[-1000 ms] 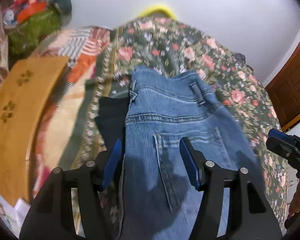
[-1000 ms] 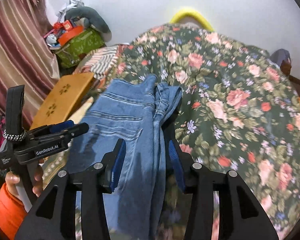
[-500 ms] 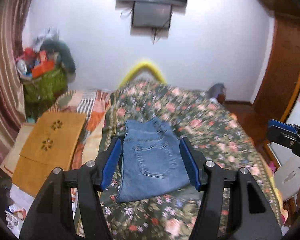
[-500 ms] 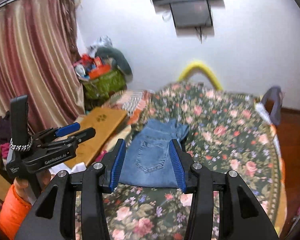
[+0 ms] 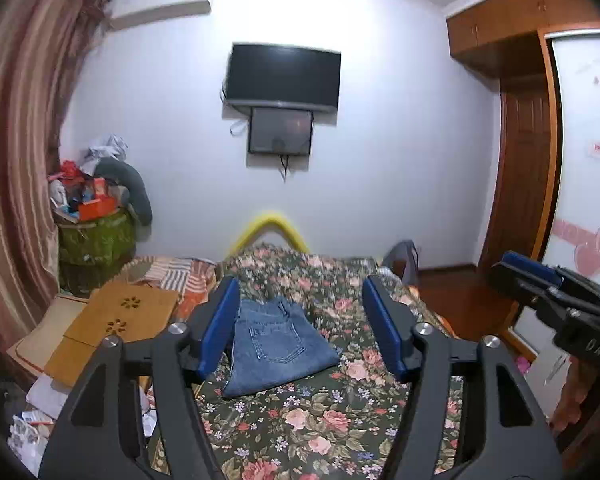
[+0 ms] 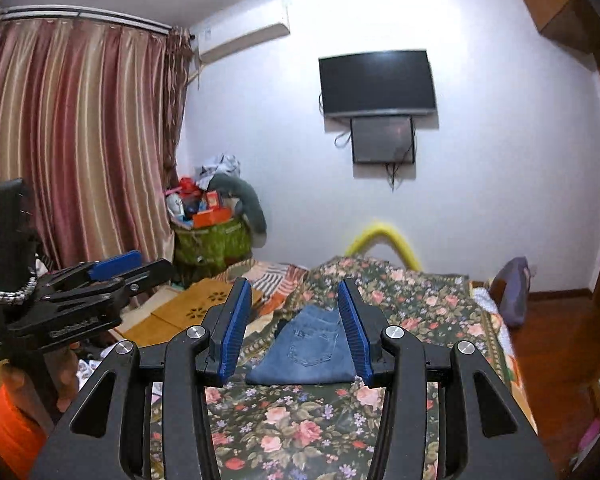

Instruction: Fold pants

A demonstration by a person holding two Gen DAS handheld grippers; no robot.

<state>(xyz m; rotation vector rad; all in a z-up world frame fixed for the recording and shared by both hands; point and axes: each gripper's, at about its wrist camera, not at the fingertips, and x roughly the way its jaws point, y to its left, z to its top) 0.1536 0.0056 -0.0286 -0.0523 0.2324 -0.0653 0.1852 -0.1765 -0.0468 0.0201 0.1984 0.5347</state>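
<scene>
Folded blue jeans [image 5: 276, 346] lie flat on the floral bedspread [image 5: 328, 420], back pocket up; they also show in the right wrist view as jeans [image 6: 312, 350]. My left gripper [image 5: 300, 324] hangs well back from and above them, its jaws opening, nothing between the blue pads. My right gripper [image 6: 294, 328] is likewise raised and far from the jeans, open and empty. Each gripper shows at the edge of the other's view: the right gripper [image 5: 548, 292] and the left gripper [image 6: 100, 280], held by a hand with an orange sleeve [image 6: 8, 432].
A tan wooden board [image 5: 116, 328] lies left of the bed. A green basket [image 5: 96, 240] piled with clutter stands in the corner by striped curtains [image 6: 72, 140]. A wall TV [image 5: 282, 76] hangs ahead, and a wooden wardrobe [image 5: 516, 152] stands right. A yellow hoop [image 5: 270, 226] sits at the bed's far end.
Both grippers pulled back and up from the jeans, which now lie small and folded on the bed. The views tilted up to show the wall and TV. The left jaws widened.
</scene>
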